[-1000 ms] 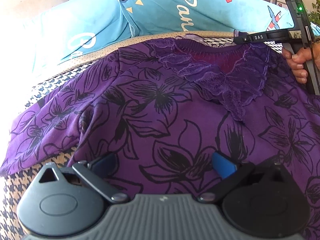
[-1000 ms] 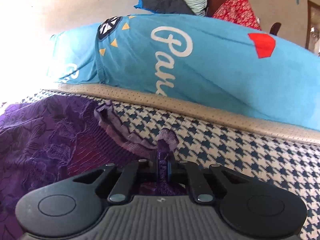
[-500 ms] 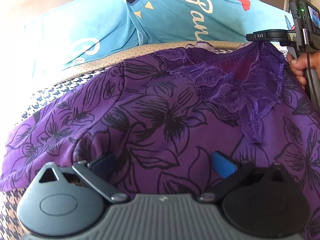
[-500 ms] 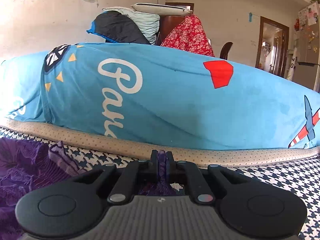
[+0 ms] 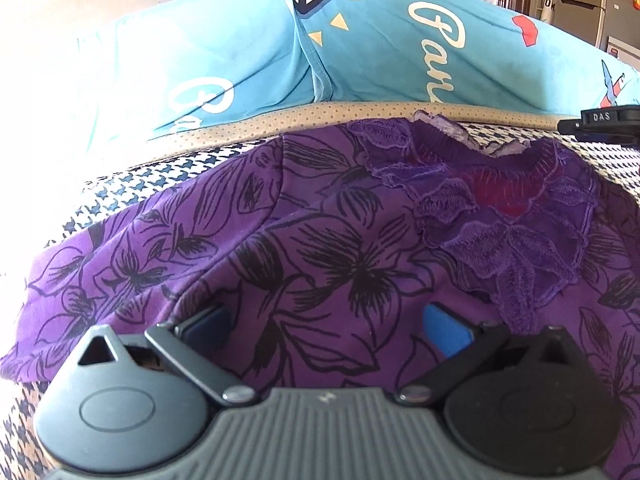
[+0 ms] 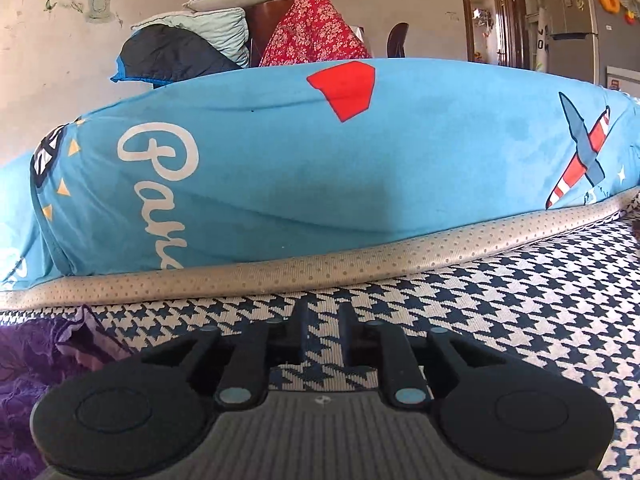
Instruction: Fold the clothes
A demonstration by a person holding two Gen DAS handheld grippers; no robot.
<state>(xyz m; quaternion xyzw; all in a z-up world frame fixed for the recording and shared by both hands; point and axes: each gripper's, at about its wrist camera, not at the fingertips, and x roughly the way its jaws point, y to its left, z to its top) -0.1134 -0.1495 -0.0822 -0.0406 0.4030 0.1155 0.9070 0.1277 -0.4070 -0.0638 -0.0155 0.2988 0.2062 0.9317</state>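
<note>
Left view: your left gripper (image 5: 326,322), fingers spread wide, over the purple top (image 5: 320,248) lying flat on the houndstooth cover (image 5: 132,184).

Right view: your right gripper (image 6: 322,330), fingers slightly parted, empty; top (image 6: 36,356) left of it.

Open houndstooth cover (image 6: 500,312) ahead and right of the right gripper (image 6: 322,334), walled at the back by a blue bolster (image 6: 320,168) above a beige dotted edge (image 6: 360,264), with the purple top (image 5: 340,248) spread to the left.
</note>
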